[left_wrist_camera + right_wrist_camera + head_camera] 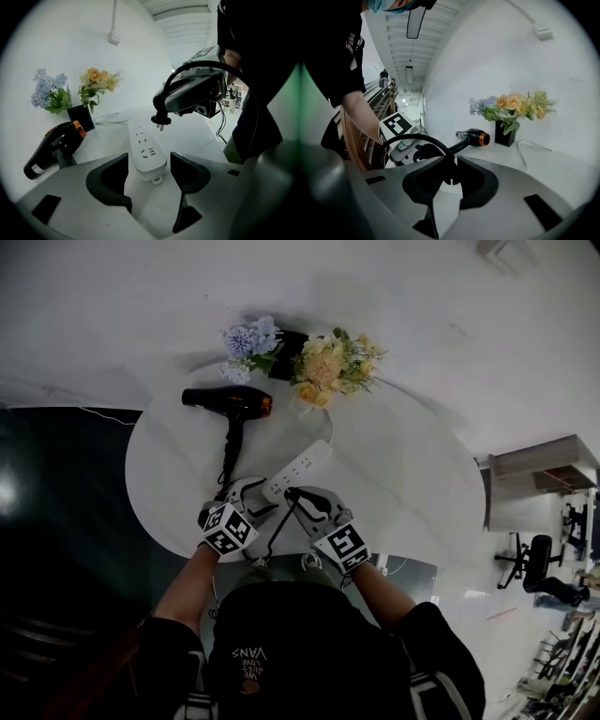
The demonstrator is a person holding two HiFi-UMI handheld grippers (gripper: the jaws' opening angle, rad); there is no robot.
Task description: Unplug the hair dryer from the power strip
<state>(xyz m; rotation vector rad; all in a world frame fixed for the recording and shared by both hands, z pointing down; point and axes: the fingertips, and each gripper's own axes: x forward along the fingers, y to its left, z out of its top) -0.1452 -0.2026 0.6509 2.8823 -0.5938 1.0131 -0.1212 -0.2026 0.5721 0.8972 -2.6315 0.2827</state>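
A black hair dryer with an orange ring lies on the round white table. The white power strip lies in front of it. My right gripper is shut on the dryer's black plug. The plug hangs just above the strip with its pins bare and out of the sockets. Its black cord arcs back from the jaws. My left gripper straddles the strip's near end, and thin gaps show on both sides of the strip.
Two bunches of flowers in a dark vase stand at the table's far side. The strip's white cable runs past the vase. A wall rises behind the table; a dark floor lies at the left.
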